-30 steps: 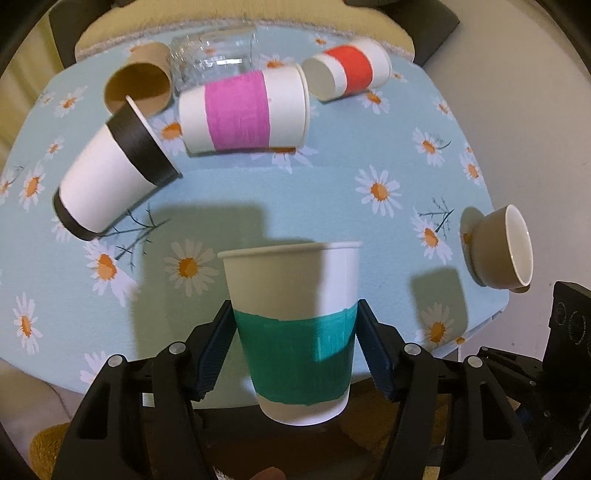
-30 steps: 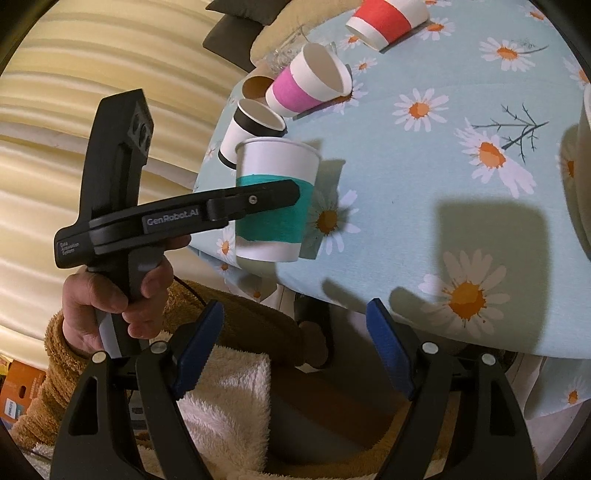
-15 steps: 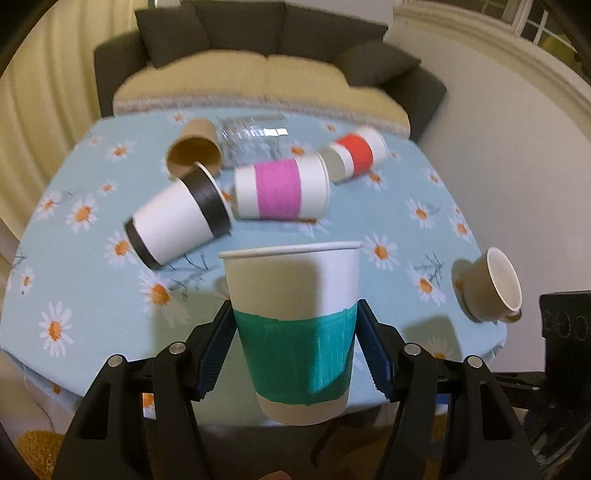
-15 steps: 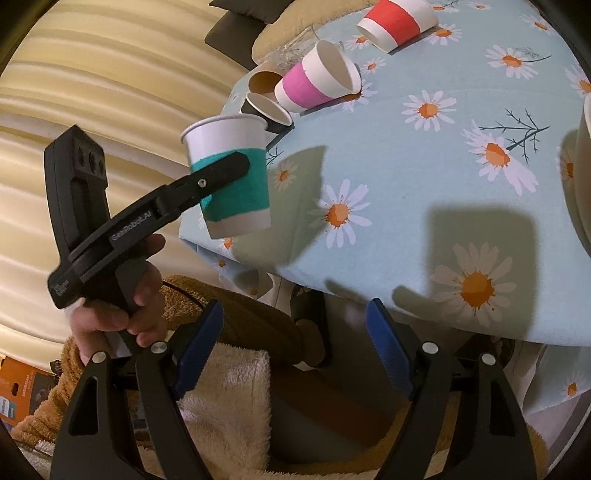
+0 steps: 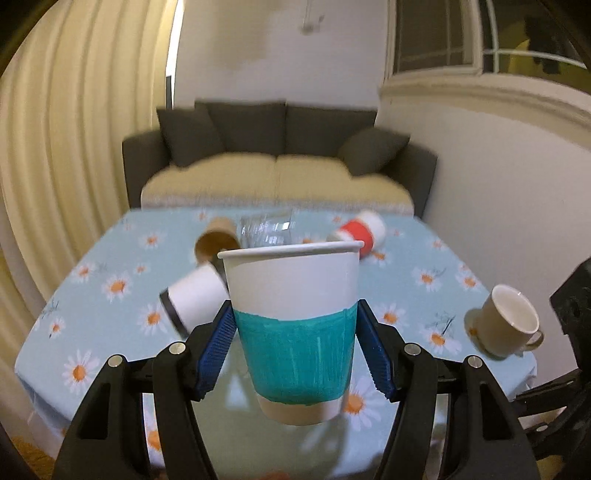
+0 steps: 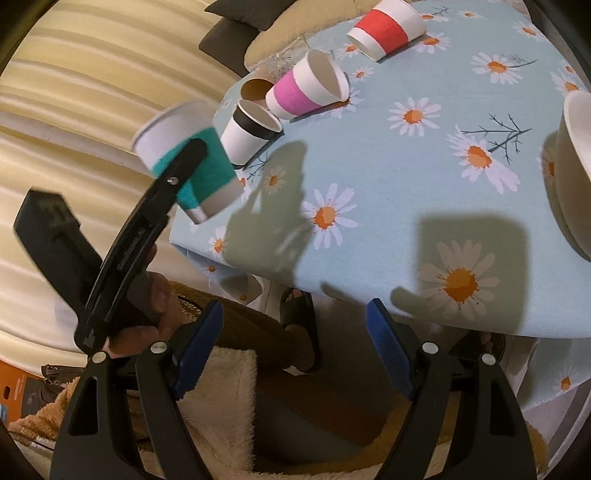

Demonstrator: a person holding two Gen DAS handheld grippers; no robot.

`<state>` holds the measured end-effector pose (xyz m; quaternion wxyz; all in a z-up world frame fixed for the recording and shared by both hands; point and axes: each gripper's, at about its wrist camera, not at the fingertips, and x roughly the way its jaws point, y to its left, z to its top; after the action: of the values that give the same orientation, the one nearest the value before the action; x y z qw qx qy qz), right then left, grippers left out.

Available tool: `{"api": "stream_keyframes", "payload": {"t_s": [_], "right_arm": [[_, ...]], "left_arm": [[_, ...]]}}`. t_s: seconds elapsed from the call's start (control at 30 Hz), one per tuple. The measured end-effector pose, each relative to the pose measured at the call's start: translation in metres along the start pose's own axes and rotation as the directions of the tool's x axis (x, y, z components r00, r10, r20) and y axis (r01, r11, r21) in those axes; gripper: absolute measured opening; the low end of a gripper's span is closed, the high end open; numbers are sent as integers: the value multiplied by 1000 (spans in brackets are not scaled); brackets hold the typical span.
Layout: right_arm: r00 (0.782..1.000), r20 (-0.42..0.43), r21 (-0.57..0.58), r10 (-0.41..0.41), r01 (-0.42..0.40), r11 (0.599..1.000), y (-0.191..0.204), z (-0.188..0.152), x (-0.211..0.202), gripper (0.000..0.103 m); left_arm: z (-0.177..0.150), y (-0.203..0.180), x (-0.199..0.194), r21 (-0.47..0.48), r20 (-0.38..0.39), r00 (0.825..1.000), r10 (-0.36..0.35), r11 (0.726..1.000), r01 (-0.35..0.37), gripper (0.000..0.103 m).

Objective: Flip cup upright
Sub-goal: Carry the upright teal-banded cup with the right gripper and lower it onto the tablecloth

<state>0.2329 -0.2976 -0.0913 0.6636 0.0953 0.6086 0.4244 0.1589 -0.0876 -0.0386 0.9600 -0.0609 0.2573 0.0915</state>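
Observation:
My left gripper (image 5: 295, 354) is shut on a white paper cup with a teal band (image 5: 293, 328), rim up in its own view. In the right wrist view the teal cup (image 6: 188, 166) hangs tilted in the air off the table's left edge. My right gripper (image 6: 295, 354) is open and empty, below the near table edge. Cups lie on their sides on the daisy tablecloth (image 6: 424, 155): a black-banded cup (image 6: 251, 134), a pink-banded cup (image 6: 308, 88), a red-banded cup (image 6: 386, 29) and a brown cup (image 6: 255, 88).
A beige mug (image 5: 504, 325) lies tipped on a saucer at the table's right edge. A clear glass (image 5: 266, 230) lies at the back. A dark sofa (image 5: 280, 162) stands behind the table. The person's legs and a fleece (image 6: 229, 398) are under the right gripper.
The left gripper has raised the teal cup and tilted back, so its view now takes in the sofa and wall. In the right view the cup moved left and tipped. The right gripper stayed.

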Motion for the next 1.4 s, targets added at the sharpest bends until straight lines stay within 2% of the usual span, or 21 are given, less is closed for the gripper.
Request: {"api": "stream_keyframes", "payload": {"t_s": [0.2, 0.33, 0.53, 0.73, 0.9, 1.13, 1.2, 1.4], "right_arm": [[1000, 11, 21, 0, 0, 1000, -3, -3, -6, 79], [1000, 23, 28, -5, 5, 1000, -4, -4, -7, 79], [999, 52, 49, -18, 16, 999, -9, -2, -11, 79], [993, 97, 23, -64, 62, 998, -6, -4, -14, 79], [984, 155, -12, -85, 87, 996, 1, -7, -17, 79], [986, 140, -16, -92, 95, 995, 0, -7, -12, 79], [986, 137, -19, -90, 94, 995, 0, -6, -11, 79], [988, 128, -21, -89, 93, 995, 0, -7, -8, 79]], "left_arm": [[-12, -4, -3, 4, 150, 988, 35, 999, -36, 63], [-22, -4, 3, 1, 194, 979, 60, 998, -61, 63], [-45, -8, 7, 45, 312, 945, 99, 992, -119, 63], [-65, -4, 20, 39, 314, 943, 107, 991, -126, 63], [-78, -3, 33, 52, 282, 954, 100, 991, -120, 63], [-87, 0, 41, 46, 264, 960, 99, 992, -115, 64], [-89, -1, 41, 51, 278, 954, 112, 990, -131, 65], [-97, -9, 40, 79, 282, 953, 112, 987, -140, 65]]}}
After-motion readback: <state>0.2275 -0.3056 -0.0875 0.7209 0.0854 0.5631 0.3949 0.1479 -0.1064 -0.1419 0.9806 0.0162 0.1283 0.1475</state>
